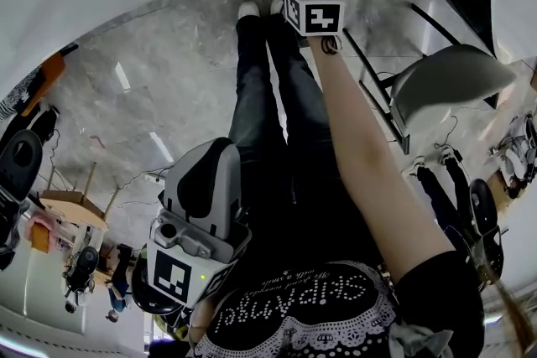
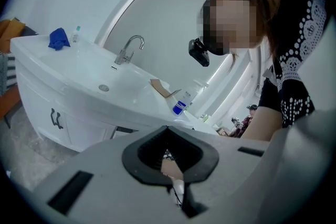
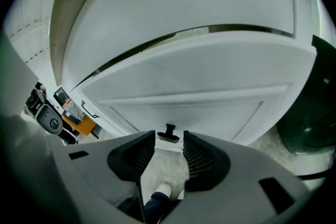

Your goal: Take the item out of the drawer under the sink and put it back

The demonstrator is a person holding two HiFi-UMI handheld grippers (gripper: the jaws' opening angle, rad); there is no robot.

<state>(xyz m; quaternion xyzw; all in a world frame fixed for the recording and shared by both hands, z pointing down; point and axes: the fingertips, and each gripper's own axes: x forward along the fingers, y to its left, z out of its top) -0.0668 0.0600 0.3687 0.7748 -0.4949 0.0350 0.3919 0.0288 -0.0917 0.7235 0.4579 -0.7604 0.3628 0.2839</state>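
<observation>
The left gripper point(image 2: 168, 132), held low at the left, has its black pads pressed together on nothing. The right gripper point(image 3: 169, 145) stands wide open and empty. Its tips are just short of the small black T-shaped handle point(image 3: 169, 135) on the white drawer front point(image 3: 199, 86) under the sink. The drawer looks closed, so the item is hidden inside and its weight and feel cannot be judged. The handle looks stiff, narrow and smooth, so it is best pinched squarely on its crossbar. Only the left gripper view shows the white sink surface point(image 2: 79, 68), chrome tap point(image 2: 128, 49) and blue cloth point(image 2: 59, 38). Only the right gripper view shows the handle.
</observation>
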